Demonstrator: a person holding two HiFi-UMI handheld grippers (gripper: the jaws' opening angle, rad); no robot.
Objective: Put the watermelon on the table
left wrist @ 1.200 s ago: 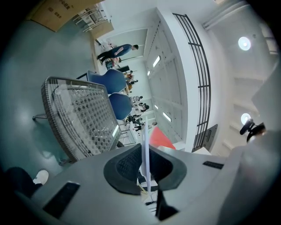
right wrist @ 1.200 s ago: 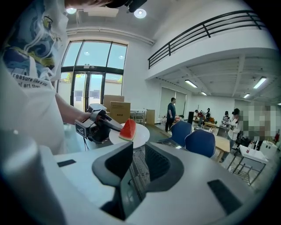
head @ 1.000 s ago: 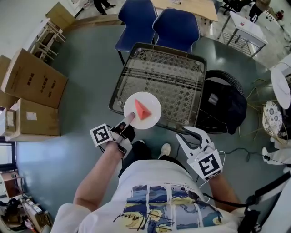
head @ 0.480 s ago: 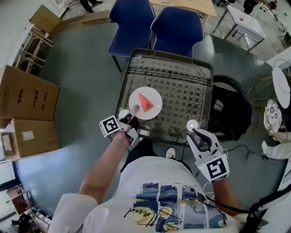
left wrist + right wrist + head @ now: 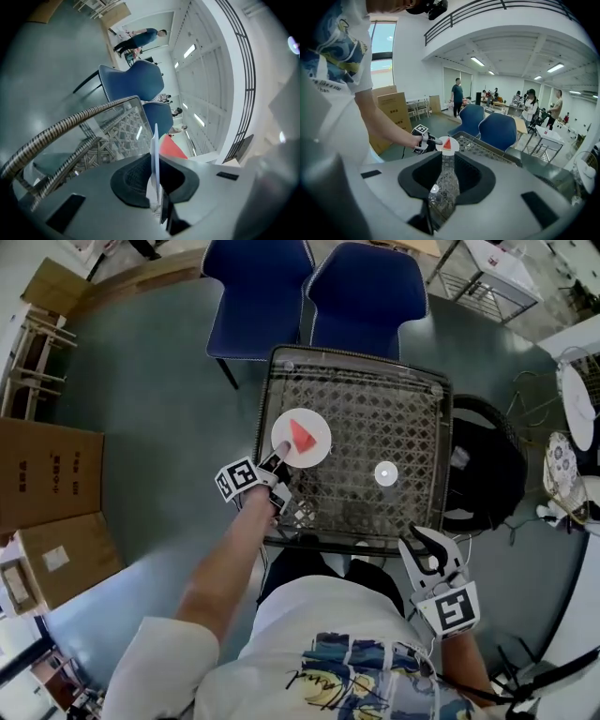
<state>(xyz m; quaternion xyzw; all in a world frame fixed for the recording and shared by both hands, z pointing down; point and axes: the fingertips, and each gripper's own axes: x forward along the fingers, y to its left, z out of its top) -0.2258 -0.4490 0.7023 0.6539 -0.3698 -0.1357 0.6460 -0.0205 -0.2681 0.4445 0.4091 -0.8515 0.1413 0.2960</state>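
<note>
Setup: person standing at the near edge of a glass-topped desk (image 5: pixel 375 418) with a woven rim and a lattice pattern under the glass. Two blue chairs (image 5: pixel 258 296) stand side by side at the far edge. Cardboard boxes (image 5: pixel 47 474) are on the floor, well off to the left.

Left hand-held gripper (image 5: pixel 278 459): jaws pressed together on the near rim of a white plate (image 5: pixel 317 448). In the left gripper view the plate appears edge-on, a thin white line clamped between the two dark pads, with the red of the fruit just beyond them. The arm is stretched forward over the near-left corner of the desk.

Task item: a red, wedge-shaped watermelon slice (image 5: pixel 300 434) lies about mid-plate. The plate sits over the left part of the glass top, inside the rim. The views do not show whether its underside touches the glass or hangs just above it.

Right hand-held gripper (image 5: pixel 422 538): held low near the person's body, at the near-right corner of the desk and well apart from the plate. Its jaws stand a narrow gap apart with nothing between them. In the right gripper view only the glass top shows through the gap, and the left hand-held gripper with the plate shows beyond it.

Background: several people standing at the far end of the room.
</note>
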